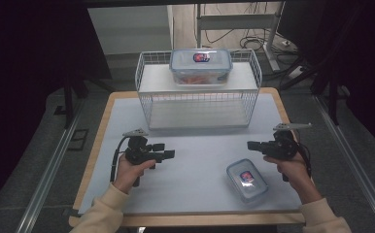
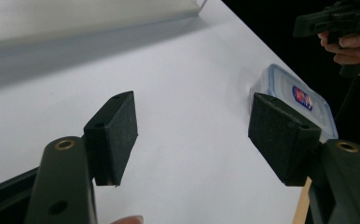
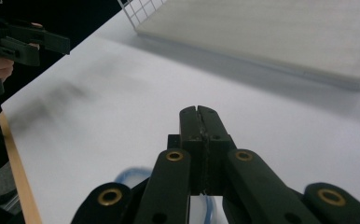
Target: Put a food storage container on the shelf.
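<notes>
- Clear plastic makes up two lidded boxes, each with a blue rim and a red-and-blue label; the wire basket (image 1: 198, 92) is the landmark here.
- One lidded box (image 1: 201, 66) stands on the basket's white upper shelf, with something orange inside.
- The other lidded box (image 1: 247, 180) lies flat on the white bench (image 1: 195, 160), well in front of the basket and toward its right side.
- One wire basket, white, stands at the far middle of the bench.
- Two tongs, one in each hand, are both in front of the basket and point toward each other.
- The left tongs (image 1: 164, 154) are released: their jaws stand wide apart with nothing between the pads (image 2: 117, 135), in front of the basket's left end.
- The right tongs (image 1: 251, 145) are clenched, jaws pressed together on nothing, in front of the basket's right end and just beyond the bench box.
</notes>
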### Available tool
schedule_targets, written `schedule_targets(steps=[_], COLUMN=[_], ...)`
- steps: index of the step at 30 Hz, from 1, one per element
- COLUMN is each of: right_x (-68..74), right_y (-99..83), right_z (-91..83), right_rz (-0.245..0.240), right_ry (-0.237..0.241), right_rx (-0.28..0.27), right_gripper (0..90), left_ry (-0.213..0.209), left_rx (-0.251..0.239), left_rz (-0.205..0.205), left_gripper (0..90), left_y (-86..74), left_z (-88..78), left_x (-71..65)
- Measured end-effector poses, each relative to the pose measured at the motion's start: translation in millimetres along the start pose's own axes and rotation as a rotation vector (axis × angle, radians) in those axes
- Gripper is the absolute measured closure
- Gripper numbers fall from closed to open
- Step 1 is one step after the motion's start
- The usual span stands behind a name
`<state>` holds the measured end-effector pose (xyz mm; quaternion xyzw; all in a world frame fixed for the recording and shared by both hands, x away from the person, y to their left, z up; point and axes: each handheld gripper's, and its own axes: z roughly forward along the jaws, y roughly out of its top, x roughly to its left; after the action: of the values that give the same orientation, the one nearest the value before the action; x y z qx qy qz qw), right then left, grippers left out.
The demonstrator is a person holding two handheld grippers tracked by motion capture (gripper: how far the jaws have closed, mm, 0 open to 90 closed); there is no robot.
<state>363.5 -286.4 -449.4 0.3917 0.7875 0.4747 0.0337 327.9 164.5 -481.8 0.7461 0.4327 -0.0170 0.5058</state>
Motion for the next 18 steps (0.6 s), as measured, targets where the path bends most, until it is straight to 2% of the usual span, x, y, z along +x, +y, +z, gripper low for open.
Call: schedule_targets(steps=[2,7,18], right_x=[-1.2,-2.4,-3.0], right_y=[-8.4,-21.1,-29.0], right_z=[-1.2,-6.0,-17.7], right_rz=[0.009,0.027,0.036], right_ry=[-0.002,0.003,-0.004], right_rx=[0.018,0.021,0.008], right_gripper=[89.4,89.4,89.4], left_ry=[-0.003,-0.002,0.014], left_rx=[0.01,0.026,0.037], left_rz=[-0.017,-0.028,-0.046], left_gripper=[32.3,32.3,31.8], left_y=[-8.1,-17.2,-27.8], left_z=[3.6,5.9,8.2], left_x=[0.1,0.6,3.0])
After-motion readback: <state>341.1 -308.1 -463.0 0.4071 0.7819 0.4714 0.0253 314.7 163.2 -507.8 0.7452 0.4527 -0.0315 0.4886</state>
